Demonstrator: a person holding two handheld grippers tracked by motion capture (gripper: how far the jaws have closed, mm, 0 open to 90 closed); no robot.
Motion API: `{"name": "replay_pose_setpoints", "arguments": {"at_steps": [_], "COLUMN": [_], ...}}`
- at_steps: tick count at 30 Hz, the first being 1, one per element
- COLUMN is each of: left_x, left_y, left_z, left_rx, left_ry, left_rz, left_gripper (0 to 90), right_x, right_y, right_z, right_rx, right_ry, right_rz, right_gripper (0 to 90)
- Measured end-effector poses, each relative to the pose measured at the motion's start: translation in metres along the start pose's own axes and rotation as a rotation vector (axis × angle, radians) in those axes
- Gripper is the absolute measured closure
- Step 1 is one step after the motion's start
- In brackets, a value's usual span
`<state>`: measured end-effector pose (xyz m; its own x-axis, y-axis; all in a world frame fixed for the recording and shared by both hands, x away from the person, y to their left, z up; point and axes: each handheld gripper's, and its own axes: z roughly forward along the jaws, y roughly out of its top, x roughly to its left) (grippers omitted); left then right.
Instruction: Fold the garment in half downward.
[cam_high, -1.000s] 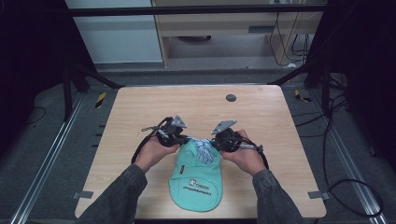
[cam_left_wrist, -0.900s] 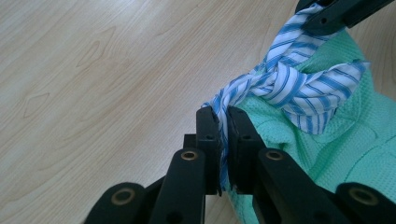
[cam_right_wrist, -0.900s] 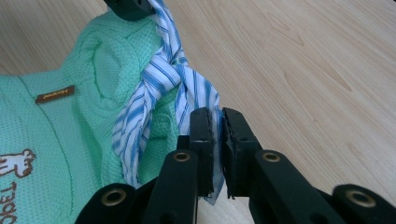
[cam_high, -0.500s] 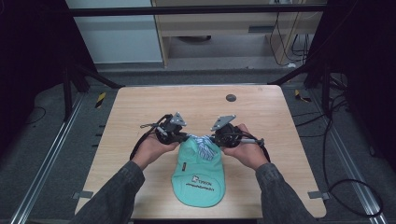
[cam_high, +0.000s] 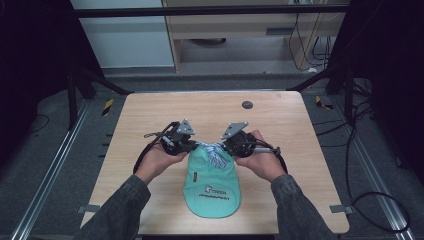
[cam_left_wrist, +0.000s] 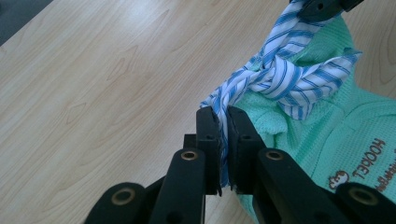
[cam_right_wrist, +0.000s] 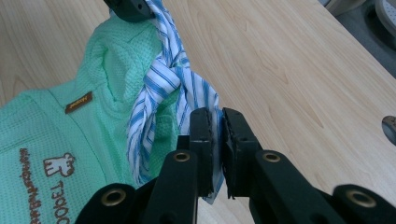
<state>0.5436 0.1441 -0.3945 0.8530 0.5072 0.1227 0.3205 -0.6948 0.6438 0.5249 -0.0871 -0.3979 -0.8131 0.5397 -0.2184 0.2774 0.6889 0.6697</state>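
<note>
A: Garment, mint-green waffle-knit, printed with a small logo (cam_high: 212, 187), lay flat on the pale wooden table (cam_high: 150, 110) in the high view, near the front edge. What held it?

B: Left gripper (cam_high: 192, 146) and right gripper (cam_high: 220, 146) met at its far end, each on an end of the blue-and-white striped cloth tie (cam_high: 214, 152).

A: Left gripper view?

B: Left gripper (cam_left_wrist: 223, 116) was clamped on one end of the striped tie (cam_left_wrist: 275, 77); the knot sat just beyond the jaws, over the green garment (cam_left_wrist: 336, 135). The tie's other end ran up to a black jaw at the top edge.

A: Right gripper view?

B: Right gripper (cam_right_wrist: 215, 117) was closed on the tie's other end (cam_right_wrist: 161, 84), with the garment (cam_right_wrist: 70, 135) to the left and a small brown label (cam_right_wrist: 78, 102) sewn on it.
</note>
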Motion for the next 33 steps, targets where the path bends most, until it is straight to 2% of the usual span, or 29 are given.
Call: {"name": "replay_pose_setpoints", "arguments": {"at_steps": [6,21,33], "left_x": [0.006,0.006,0.022], "left_y": [0.002,0.017,0.034], "left_z": [-0.001,-0.011,-0.006], "left_rx": [-0.011,-0.017,0.001], "left_ry": [-0.006,0.012,0.024], "left_rz": [-0.011,0.021,0.041], "left_gripper": [84.7,84.7,84.7], "right_x": [-0.004,-0.009,-0.03], "right_y": [0.004,0.011,0.018], "right_z": [0.0,-0.012,-0.009], "right_rx": [-0.01,-0.02,-0.023], "right_ry": [-0.002,-0.013,-0.016], "right_rz": [-0.003,-0.016,-0.017], "right_gripper": [83.2,83.0,83.0]}}
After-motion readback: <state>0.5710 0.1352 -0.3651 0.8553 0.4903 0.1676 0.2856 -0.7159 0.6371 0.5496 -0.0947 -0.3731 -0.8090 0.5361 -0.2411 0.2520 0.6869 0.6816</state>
